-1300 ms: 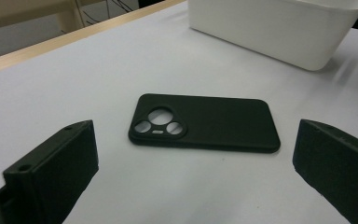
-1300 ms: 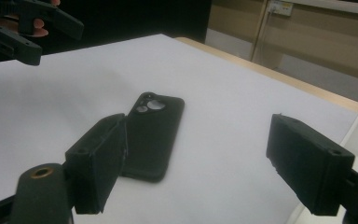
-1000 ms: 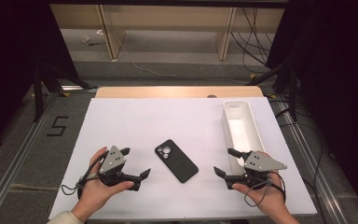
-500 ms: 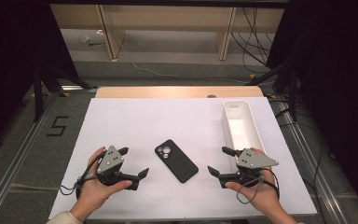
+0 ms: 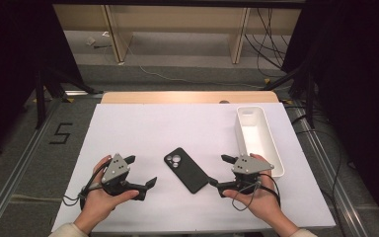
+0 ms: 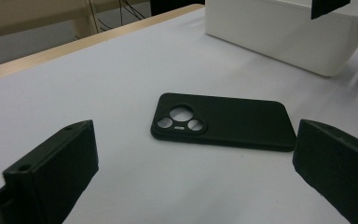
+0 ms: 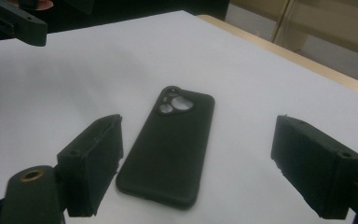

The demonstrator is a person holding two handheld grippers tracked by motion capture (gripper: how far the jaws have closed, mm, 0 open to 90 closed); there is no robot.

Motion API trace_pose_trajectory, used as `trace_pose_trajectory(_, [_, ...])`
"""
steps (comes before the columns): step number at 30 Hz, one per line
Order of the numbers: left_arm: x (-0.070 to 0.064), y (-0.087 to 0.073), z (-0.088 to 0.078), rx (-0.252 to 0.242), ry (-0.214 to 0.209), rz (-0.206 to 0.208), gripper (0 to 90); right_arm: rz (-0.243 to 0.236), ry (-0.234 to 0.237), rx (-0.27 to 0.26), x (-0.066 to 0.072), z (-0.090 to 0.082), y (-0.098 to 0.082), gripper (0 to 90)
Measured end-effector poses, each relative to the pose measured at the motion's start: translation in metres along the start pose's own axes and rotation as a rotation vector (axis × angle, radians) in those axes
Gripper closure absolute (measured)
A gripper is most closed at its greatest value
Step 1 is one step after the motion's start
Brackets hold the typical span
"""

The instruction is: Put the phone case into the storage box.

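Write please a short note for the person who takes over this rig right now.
Left gripper: open, holds nothing, left of the phone case.
Right gripper: jaws have just been opening, nothing between them, close to the case's near end.
Phone case: flat on the white table, camera holes up, untouched.
White bin: at the right, nothing visible in it.
Done: approach only. Left: grasp the case.
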State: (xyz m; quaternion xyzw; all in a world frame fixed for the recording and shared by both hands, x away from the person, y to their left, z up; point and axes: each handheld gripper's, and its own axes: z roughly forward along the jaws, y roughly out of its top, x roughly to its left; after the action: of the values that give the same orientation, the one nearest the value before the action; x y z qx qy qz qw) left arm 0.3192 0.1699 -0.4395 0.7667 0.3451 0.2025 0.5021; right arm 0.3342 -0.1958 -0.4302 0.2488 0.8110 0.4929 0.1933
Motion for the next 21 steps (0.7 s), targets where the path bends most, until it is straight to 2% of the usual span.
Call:
trace_pose_trajectory(6, [-0.001,0.0,0.001,0.004,-0.012,0.005,0.0,0.012,0.007,0.026,0.002,0.013,0.004,17.6])
trace_pose_trajectory(18, [-0.001,-0.001,0.001,0.006,-0.02,0.004,0.0,0.003,0.023,0.085,0.01,0.032,0.008,17.4])
trace_pose_trajectory(21, [-0.001,-0.001,0.001,0.007,-0.02,0.003,0.0,0.001,0.025,0.085,0.01,0.035,0.009,17.3])
